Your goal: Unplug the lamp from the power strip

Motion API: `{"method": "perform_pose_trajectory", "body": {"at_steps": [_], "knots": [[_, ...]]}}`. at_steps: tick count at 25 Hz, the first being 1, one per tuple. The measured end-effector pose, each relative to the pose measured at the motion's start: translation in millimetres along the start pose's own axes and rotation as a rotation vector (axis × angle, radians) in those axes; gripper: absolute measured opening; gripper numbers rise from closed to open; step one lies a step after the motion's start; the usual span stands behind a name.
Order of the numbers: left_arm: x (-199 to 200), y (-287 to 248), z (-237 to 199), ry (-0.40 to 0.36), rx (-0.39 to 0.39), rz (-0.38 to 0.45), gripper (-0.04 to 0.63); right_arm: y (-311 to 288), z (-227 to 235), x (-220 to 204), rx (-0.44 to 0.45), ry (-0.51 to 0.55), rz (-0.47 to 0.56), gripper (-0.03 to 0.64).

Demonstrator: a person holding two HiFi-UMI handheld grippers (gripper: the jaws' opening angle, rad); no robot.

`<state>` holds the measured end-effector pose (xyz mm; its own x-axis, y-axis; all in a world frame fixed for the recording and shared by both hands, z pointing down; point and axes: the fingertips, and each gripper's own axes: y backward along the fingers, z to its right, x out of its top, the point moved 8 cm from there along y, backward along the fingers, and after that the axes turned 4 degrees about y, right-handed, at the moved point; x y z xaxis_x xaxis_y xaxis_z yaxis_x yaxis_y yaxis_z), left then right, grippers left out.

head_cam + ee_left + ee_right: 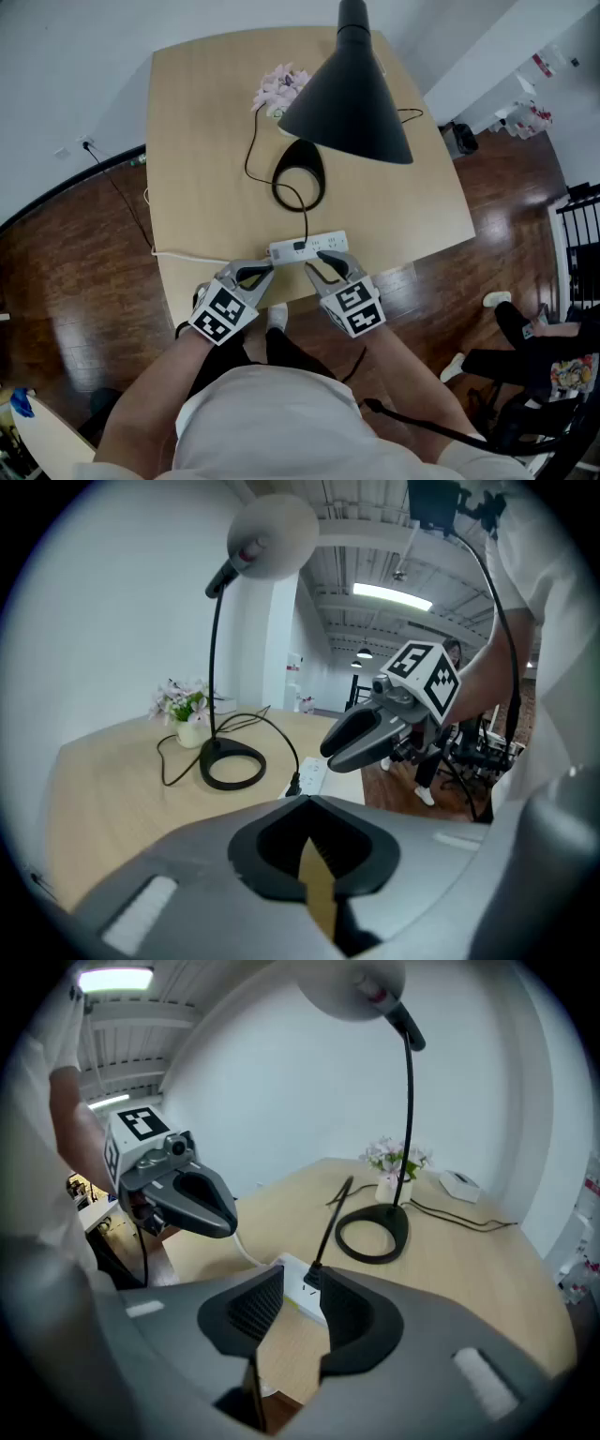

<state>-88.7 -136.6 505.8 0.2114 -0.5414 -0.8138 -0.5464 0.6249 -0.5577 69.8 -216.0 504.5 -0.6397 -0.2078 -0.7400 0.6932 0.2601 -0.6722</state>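
Observation:
The white power strip [307, 247] lies near the table's front edge with the lamp's black plug [300, 247] in it. The plug's cord runs to the black ring base [300, 176] of the lamp, under its black shade [352, 94]. My right gripper [328, 265] hovers just short of the strip, open, nothing between its pads; in the right gripper view the plug [314, 1277] sits just past the right fingertip of that gripper [302, 1290]. My left gripper [251, 275] is at the strip's left end, its fingertips together [307, 803] on nothing.
A small vase of pink flowers [281, 86] stands at the table's far side. A white box [461, 1183] lies behind the lamp base. The strip's white cable [187, 255] runs left off the wooden table [206, 169]. A seated person's legs [525, 328] are at the right.

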Motion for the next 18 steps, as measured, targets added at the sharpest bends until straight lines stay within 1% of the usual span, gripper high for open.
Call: {"method": "perform_pose_trajectory", "body": {"at_steps": [2, 5, 9, 12, 15, 18], "knots": [[-5.3, -19.2, -8.4, 0.008, -0.018, -0.040, 0.002, -17.6, 4.8, -0.6, 0.004, -0.038, -0.037, 0.129], [-6.3, -42.9, -17.9, -0.018, -0.051, -0.086, 0.002, -39.7, 10.4, -0.3, 0.001, -0.059, -0.075, 0.130], [-6.8, -62.2, -23.9, -0.043, -0.088, -0.120, 0.001, -54.0, 11.8, 0.7, 0.000, -0.086, -0.103, 0.130], [-7.7, -74.1, -26.6, -0.056, -0.113, -0.140, 0.000, -58.7, 12.2, 2.9, 0.000, -0.086, -0.118, 0.127], [-12.9, -80.8, -27.5, -0.071, -0.132, -0.173, 0.000, -62.4, 11.9, 4.9, -0.016, -0.083, -0.124, 0.090], [-17.8, -83.8, -28.6, -0.074, -0.137, -0.197, 0.000, -63.5, 11.3, 5.6, -0.024, -0.078, -0.135, 0.086]]}}
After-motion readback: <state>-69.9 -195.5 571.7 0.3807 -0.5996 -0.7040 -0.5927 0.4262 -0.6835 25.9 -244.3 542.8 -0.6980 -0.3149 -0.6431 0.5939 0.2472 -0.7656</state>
